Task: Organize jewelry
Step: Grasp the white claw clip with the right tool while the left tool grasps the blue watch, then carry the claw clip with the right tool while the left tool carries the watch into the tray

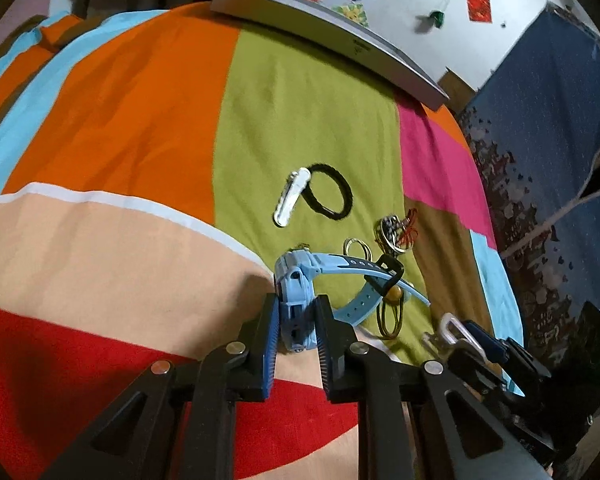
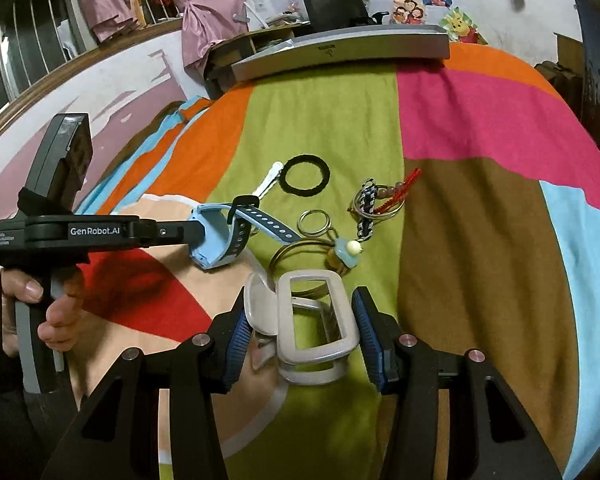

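My left gripper is shut on the body of a light blue watch, whose strap curls out to the right. The right wrist view shows the watch lifted just above the bedspread at the left gripper's tip. My right gripper is shut on a beige hair claw clip, pressed from both sides by the blue pads. On the green patch lie a black hair tie, a white hair clip, metal rings, a braided beaded keyring and a beaded band.
A long grey tray lies at the far edge of the multicoloured bedspread. A hand grips the left gripper's handle. A dark blue patterned cloth hangs along the right side, with a postered wall behind.
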{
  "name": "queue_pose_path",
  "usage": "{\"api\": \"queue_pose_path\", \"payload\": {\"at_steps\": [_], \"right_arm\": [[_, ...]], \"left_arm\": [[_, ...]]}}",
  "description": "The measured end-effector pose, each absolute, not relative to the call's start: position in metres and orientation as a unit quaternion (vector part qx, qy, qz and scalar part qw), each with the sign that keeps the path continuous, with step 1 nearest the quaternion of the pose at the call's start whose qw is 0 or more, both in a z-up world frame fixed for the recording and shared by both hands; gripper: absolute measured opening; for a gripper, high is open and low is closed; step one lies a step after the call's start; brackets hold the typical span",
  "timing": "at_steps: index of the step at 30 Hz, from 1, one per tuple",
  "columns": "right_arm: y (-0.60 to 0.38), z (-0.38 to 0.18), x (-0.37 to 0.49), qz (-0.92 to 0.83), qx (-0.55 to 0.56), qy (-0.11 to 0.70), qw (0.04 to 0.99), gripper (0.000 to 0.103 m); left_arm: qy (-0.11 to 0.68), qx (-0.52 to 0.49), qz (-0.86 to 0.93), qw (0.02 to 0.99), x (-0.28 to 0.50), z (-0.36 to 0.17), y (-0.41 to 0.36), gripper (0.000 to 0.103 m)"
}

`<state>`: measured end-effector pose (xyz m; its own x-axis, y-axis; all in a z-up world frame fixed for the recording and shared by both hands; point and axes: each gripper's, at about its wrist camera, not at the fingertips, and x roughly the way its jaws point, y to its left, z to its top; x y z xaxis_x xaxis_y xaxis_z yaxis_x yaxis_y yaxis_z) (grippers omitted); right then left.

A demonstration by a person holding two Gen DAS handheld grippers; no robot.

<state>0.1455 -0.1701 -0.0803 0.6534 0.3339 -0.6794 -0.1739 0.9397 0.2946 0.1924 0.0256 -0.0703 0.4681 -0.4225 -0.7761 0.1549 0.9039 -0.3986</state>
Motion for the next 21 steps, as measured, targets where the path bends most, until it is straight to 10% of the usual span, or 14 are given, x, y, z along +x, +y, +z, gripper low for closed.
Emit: {"api": "queue_pose_path", "payload": {"at_steps": [21], "right_arm": [[-0.195, -0.018, 0.175, 0.131, 0.120, 0.287, 0.941, 0.044]], "left_arm": [[0.384, -0.152, -0.123, 0.902, 0.261, 0.020, 0.038, 0.016]]}}
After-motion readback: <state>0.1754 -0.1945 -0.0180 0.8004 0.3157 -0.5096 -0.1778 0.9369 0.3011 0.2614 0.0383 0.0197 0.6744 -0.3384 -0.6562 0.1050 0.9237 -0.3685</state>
